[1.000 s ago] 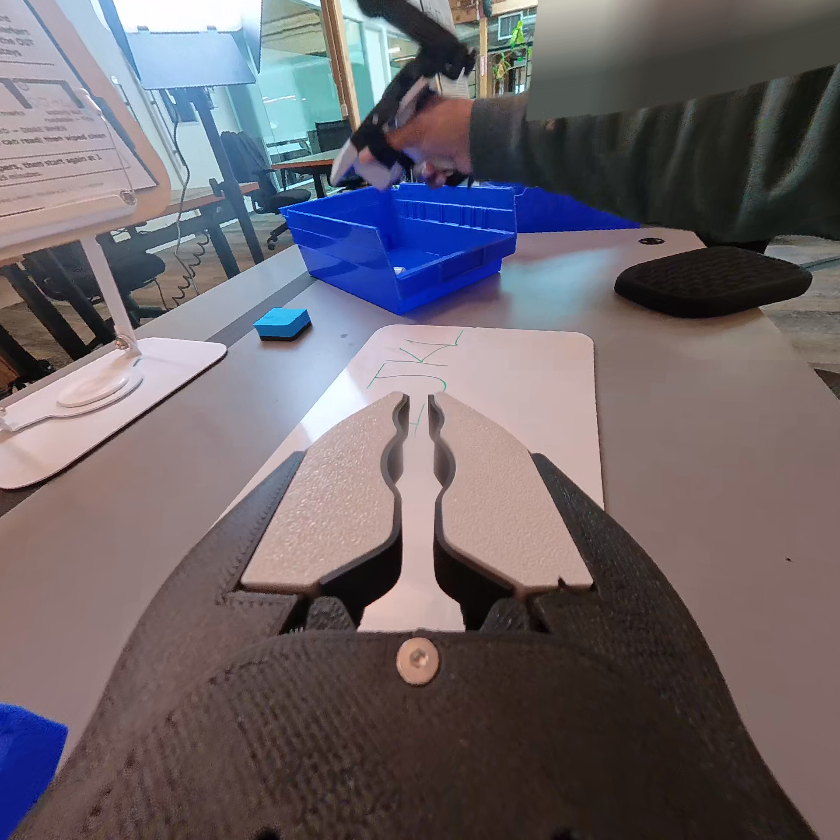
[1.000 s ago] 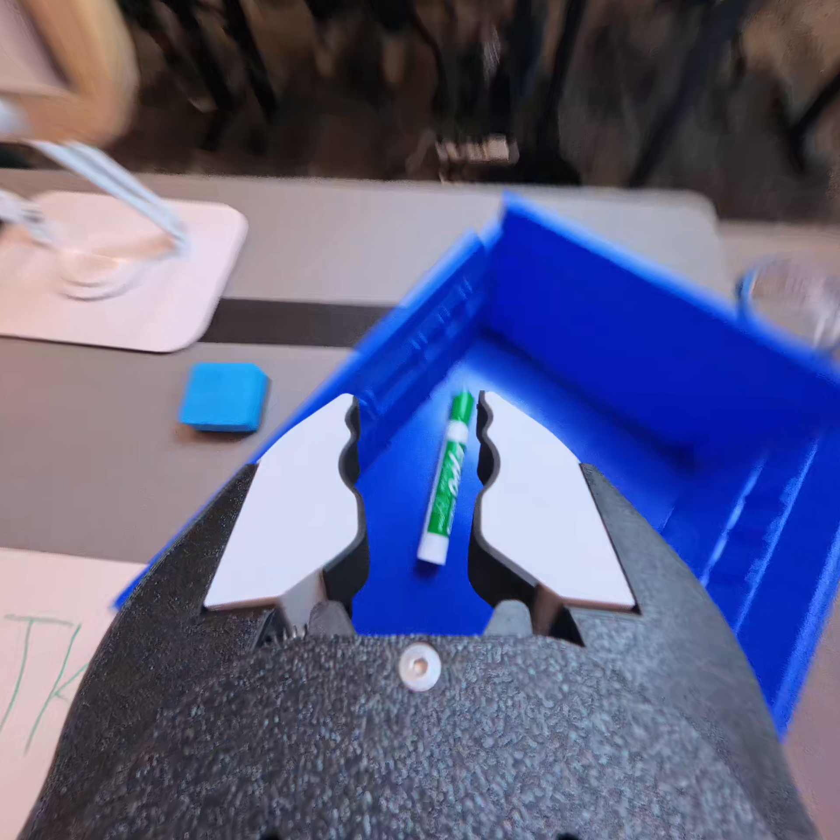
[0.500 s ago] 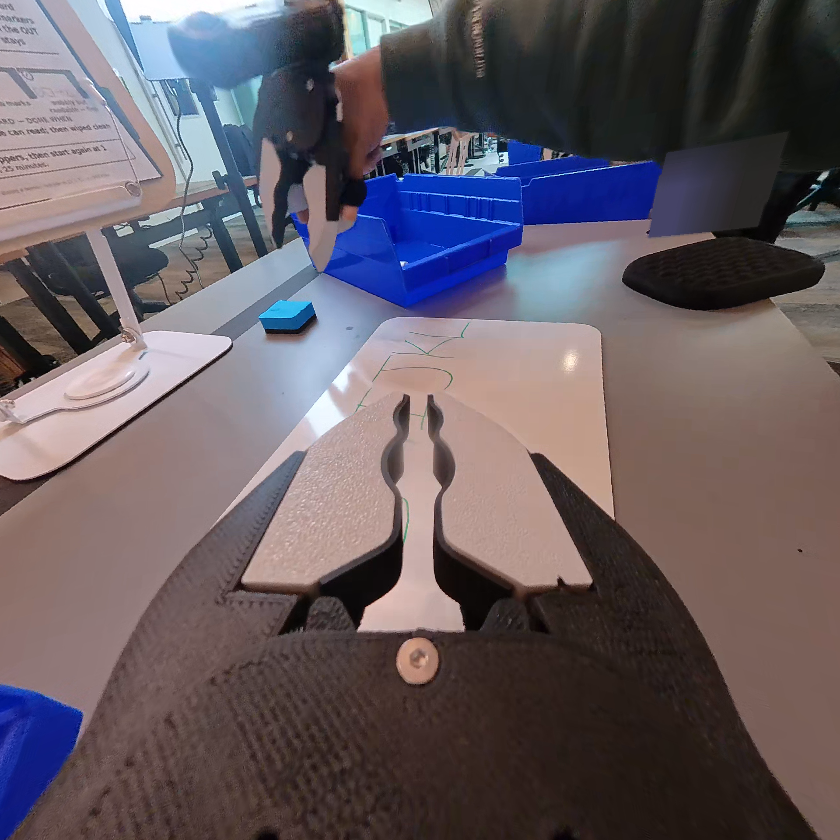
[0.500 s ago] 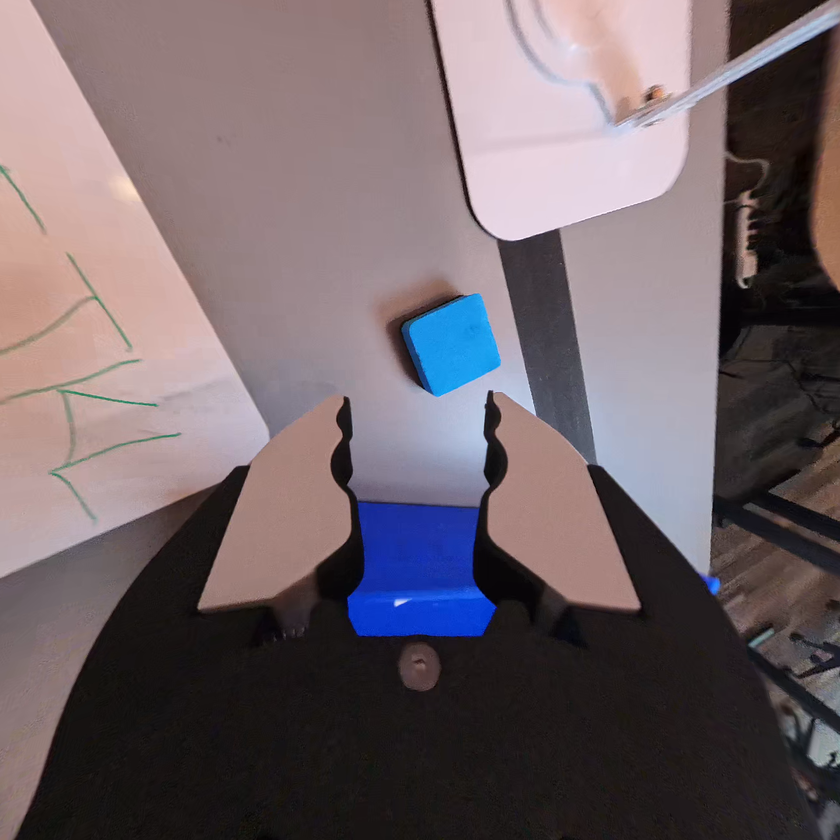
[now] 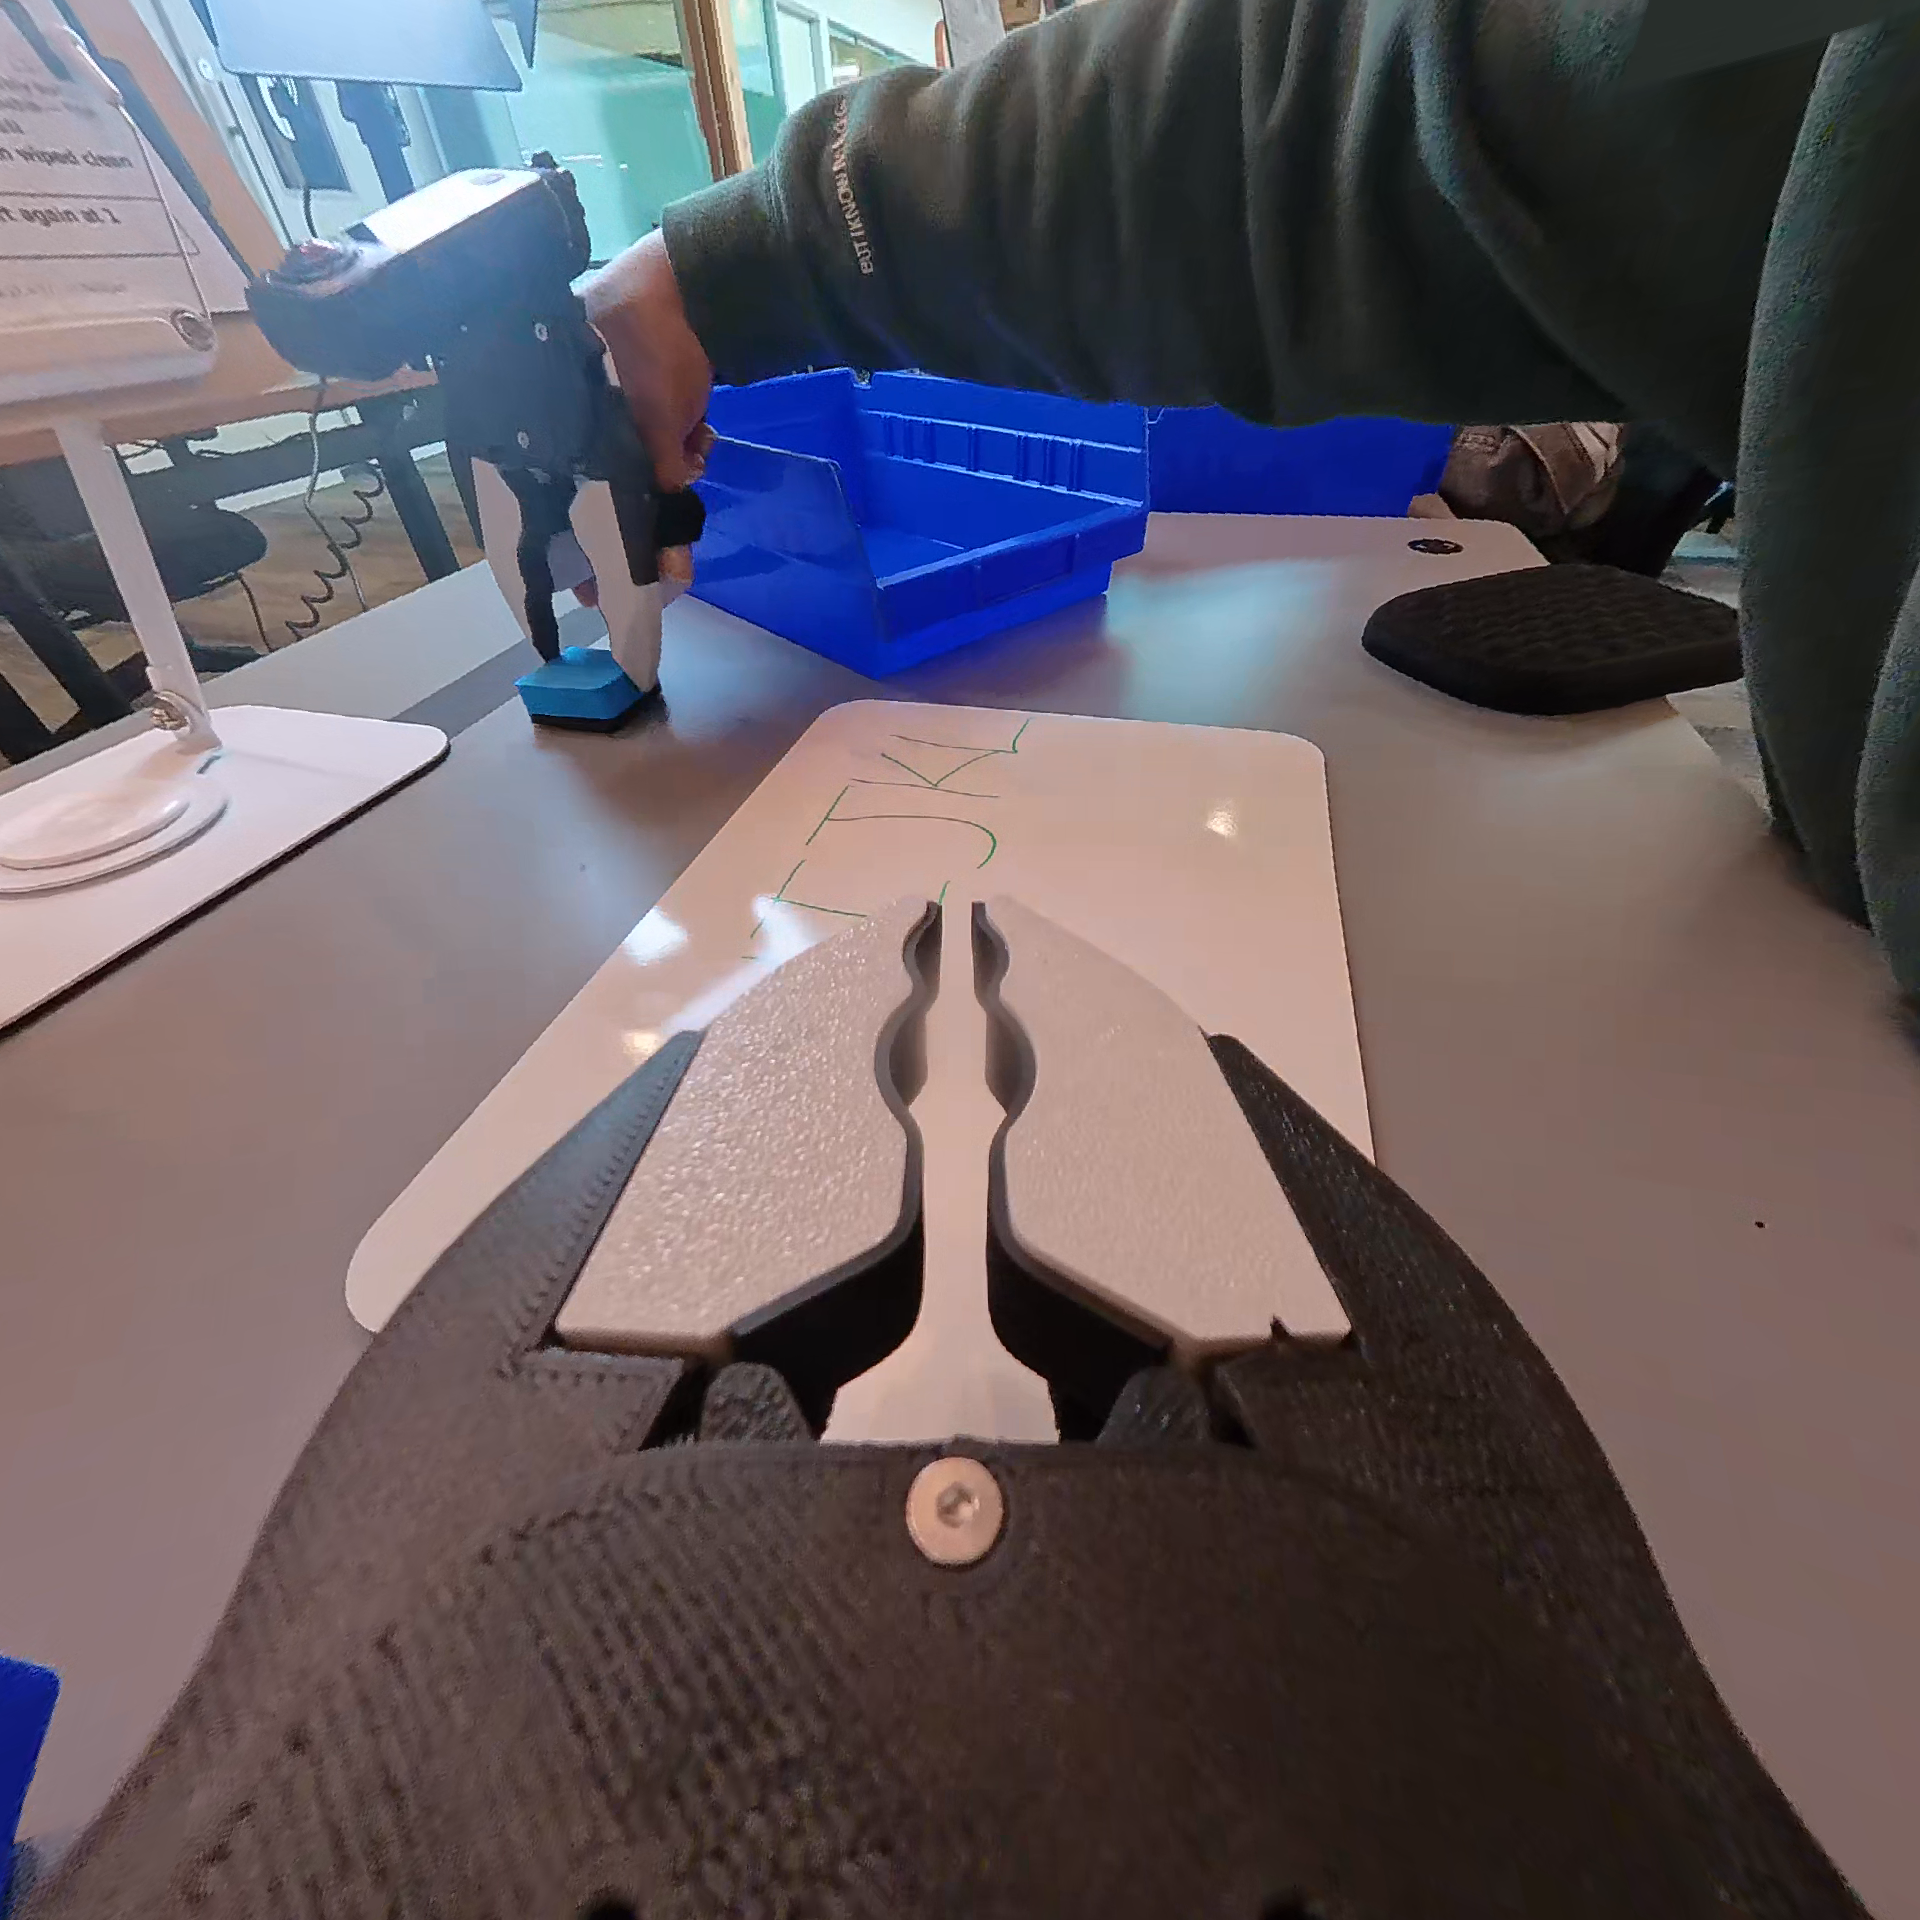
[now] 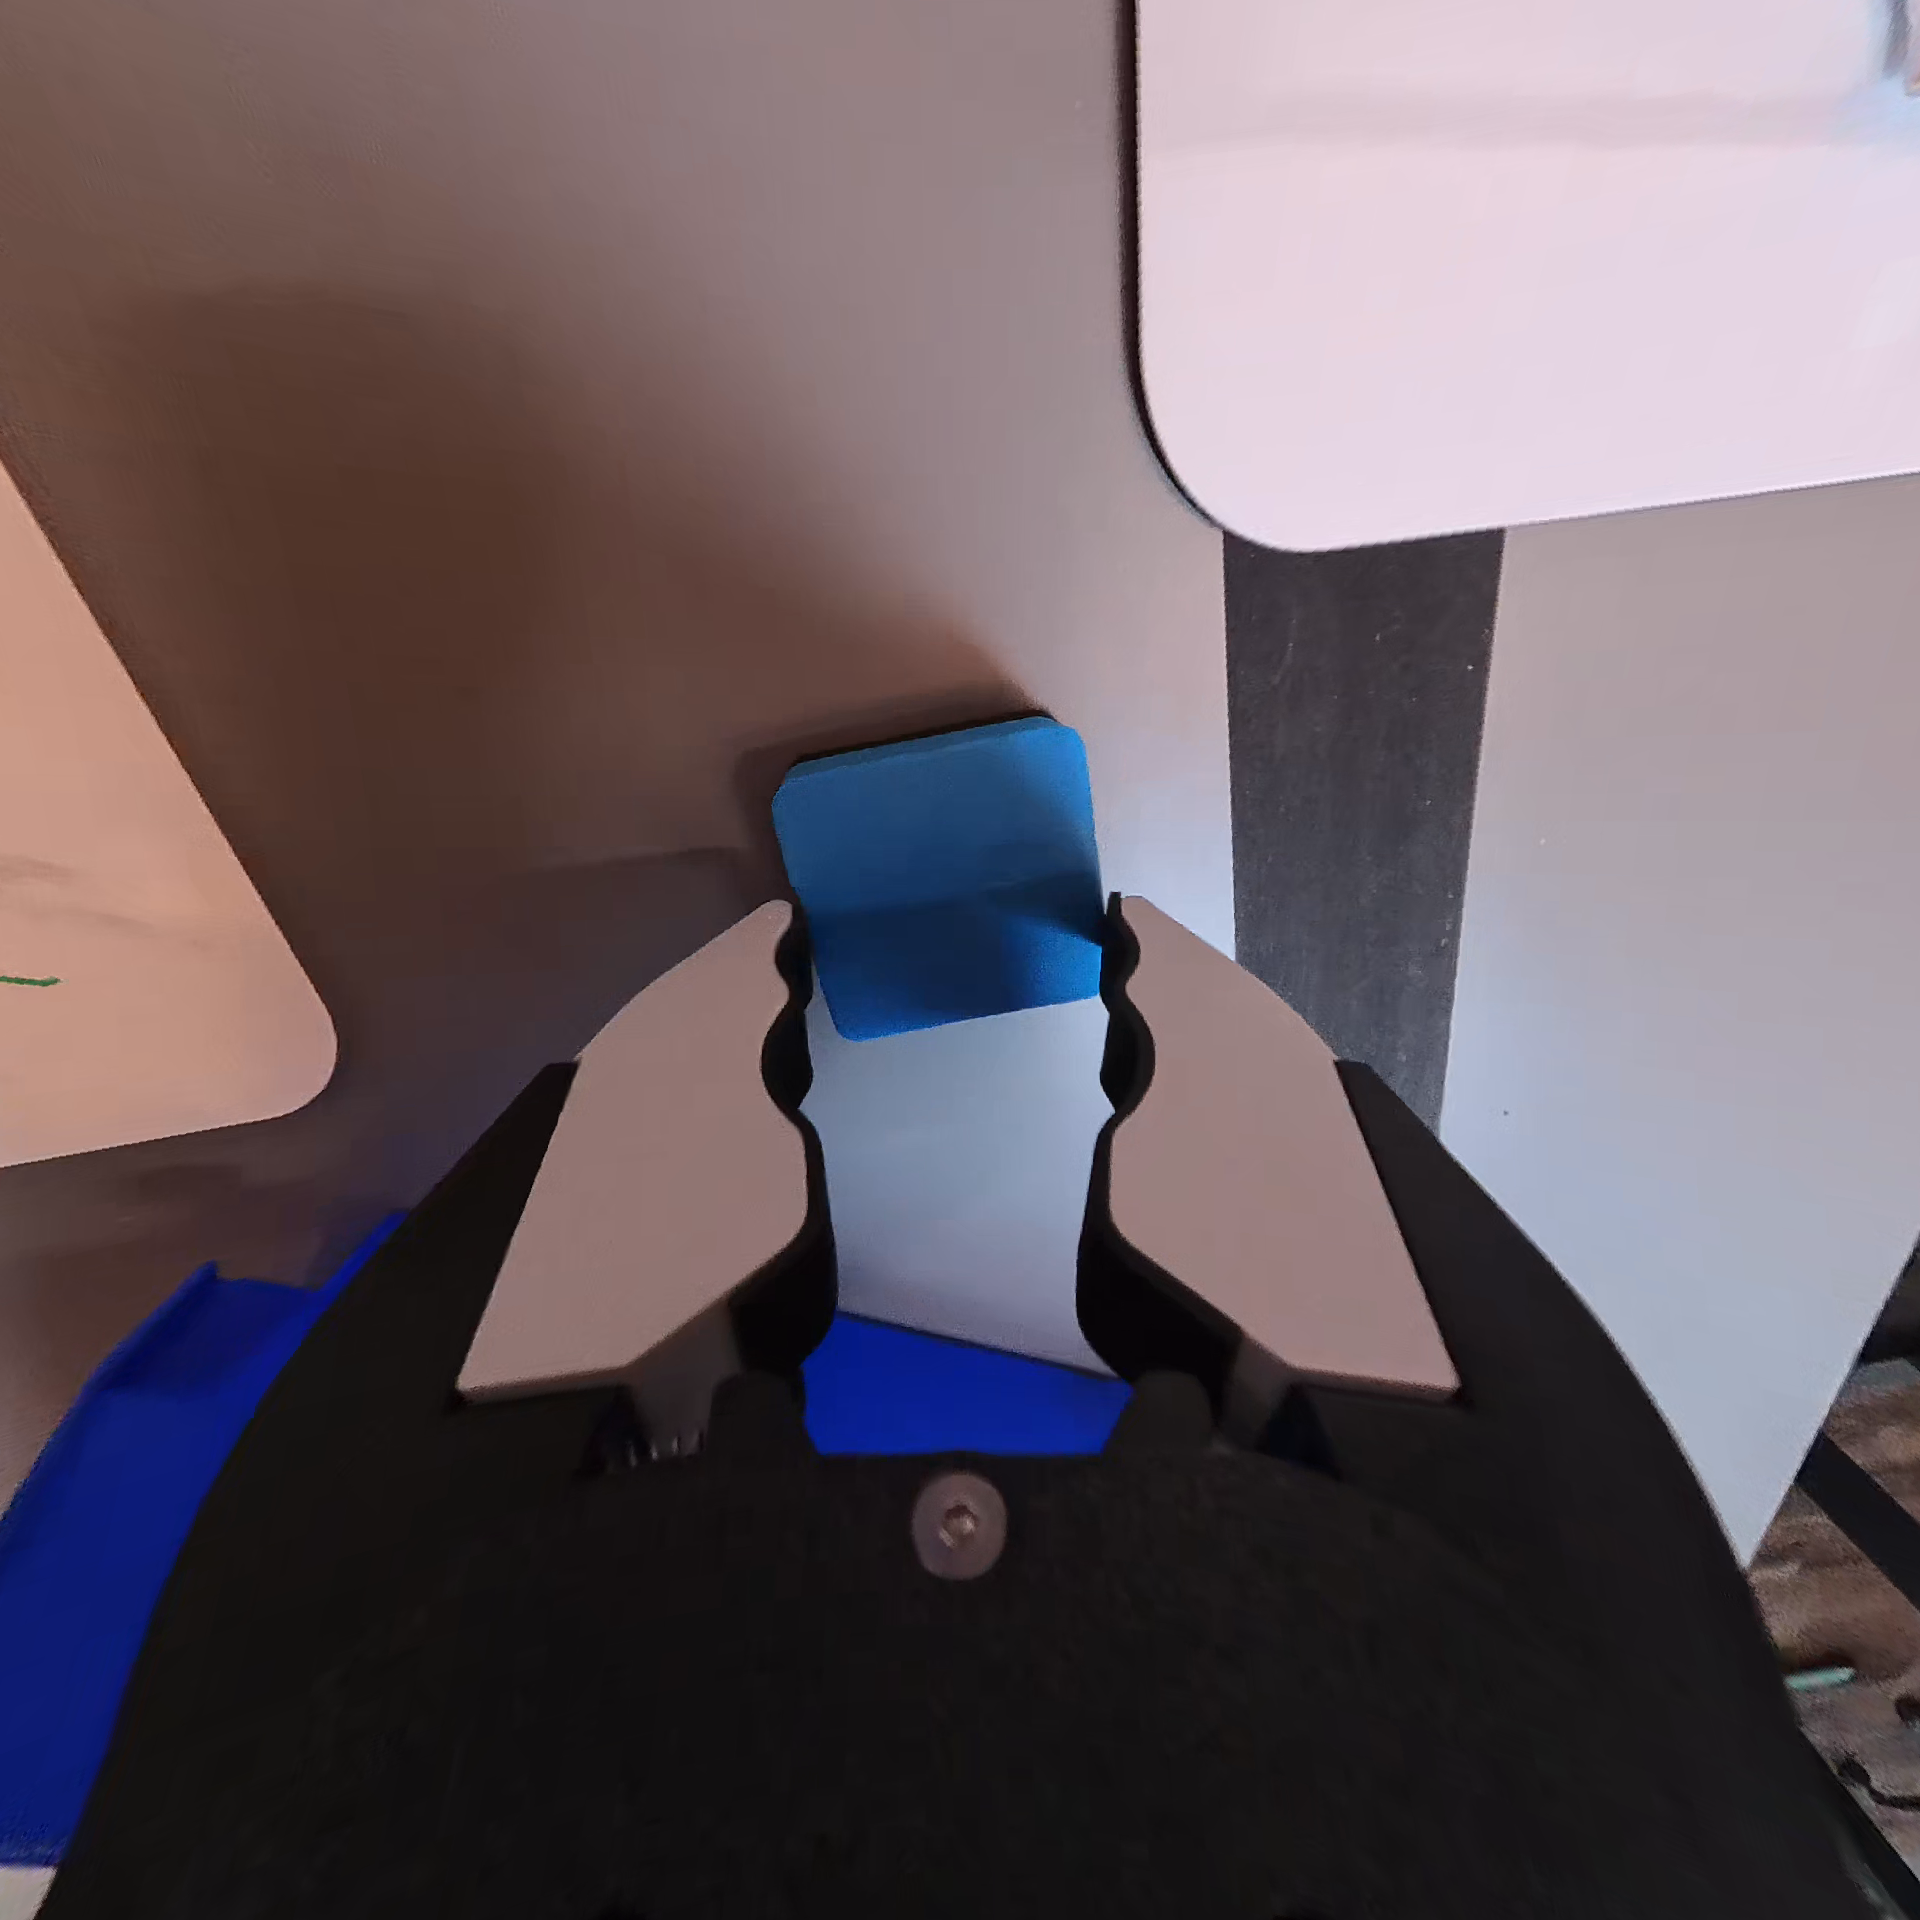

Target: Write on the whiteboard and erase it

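- My right gripper [image 6: 945,909] is spread, straddling the blue eraser [image 6: 940,878] on the bench [image 6: 520,416]; fingertips flank its near half
- My left gripper [image 5: 956,914] is pressed nearly together, empty, over the whiteboard [image 5: 1143,831]

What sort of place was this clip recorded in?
Probably an open office or lab: grey desks, a rolling office chair and glass partitions behind, with a blue storage bin and an instruction sign stand.

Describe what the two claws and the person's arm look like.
Both claws share one build: a rough black printed body, broad and rounded, with a silver screw at the centre, and two pale grey fingers with wavy black inner edges. The left claw shows a pebbled finish on its fingers. The right claw, seen from the left wrist view, has a black pistol-like handle. The sleeve is dark green-grey, with small lettering near the cuff.
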Tool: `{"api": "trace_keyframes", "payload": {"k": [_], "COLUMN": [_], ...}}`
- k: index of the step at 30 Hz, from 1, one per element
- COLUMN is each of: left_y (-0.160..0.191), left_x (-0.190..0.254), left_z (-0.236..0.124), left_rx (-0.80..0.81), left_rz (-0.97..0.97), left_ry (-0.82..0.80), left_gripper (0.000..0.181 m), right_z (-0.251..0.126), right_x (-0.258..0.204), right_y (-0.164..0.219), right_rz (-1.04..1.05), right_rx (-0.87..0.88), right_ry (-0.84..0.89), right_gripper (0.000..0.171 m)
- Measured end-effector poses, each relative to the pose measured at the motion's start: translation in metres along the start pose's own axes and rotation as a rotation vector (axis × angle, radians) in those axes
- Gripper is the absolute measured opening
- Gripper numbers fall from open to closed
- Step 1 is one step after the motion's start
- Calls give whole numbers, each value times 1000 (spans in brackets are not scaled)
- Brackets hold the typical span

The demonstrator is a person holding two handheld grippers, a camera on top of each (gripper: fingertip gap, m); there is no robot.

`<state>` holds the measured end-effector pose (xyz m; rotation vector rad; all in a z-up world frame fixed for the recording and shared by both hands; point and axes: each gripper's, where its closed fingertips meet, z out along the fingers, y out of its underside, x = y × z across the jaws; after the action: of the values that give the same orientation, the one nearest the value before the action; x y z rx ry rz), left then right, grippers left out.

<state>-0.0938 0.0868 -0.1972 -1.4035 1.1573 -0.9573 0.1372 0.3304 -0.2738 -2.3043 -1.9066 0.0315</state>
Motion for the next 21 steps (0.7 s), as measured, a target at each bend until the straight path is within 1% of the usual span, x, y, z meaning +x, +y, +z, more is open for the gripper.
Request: {"api": "trace_keyframes", "payload": {"k": [3,5,8,10,12,14,19,21], "left_y": [0,0,0,2,6,13,41,55], "left_x": [0,1,3,7,14,21,37,38], "left_z": [0,0,0,1,4,6,8,8], "left_rx": [0,-3,-13,-33,-76,-138,-353,-436], "left_rz": [-2,1,14,28,45,84,209,259], "left_ry": [2,1,8,18,46,68,116,117], "left_gripper": [5,5,4,3,3,1,0,0], "right_z": [-16,-39,-75,-84,-80,-66,-37,-28], "right_x": [-13,-27,-73,-111,-146,-170,-202,-215], "right_y": [-18,-34,-56,-56,-46,-30,14,31], "right_rz": [33,1,-26,-49,-49,-30,50,38], "right_rx": [81,127,184,161,120,75,15,-32], "right_ry": [-15,46,86,89,70,53,-9,-57], "right_gripper": [53,53,53,53,53,53,53,53]}}
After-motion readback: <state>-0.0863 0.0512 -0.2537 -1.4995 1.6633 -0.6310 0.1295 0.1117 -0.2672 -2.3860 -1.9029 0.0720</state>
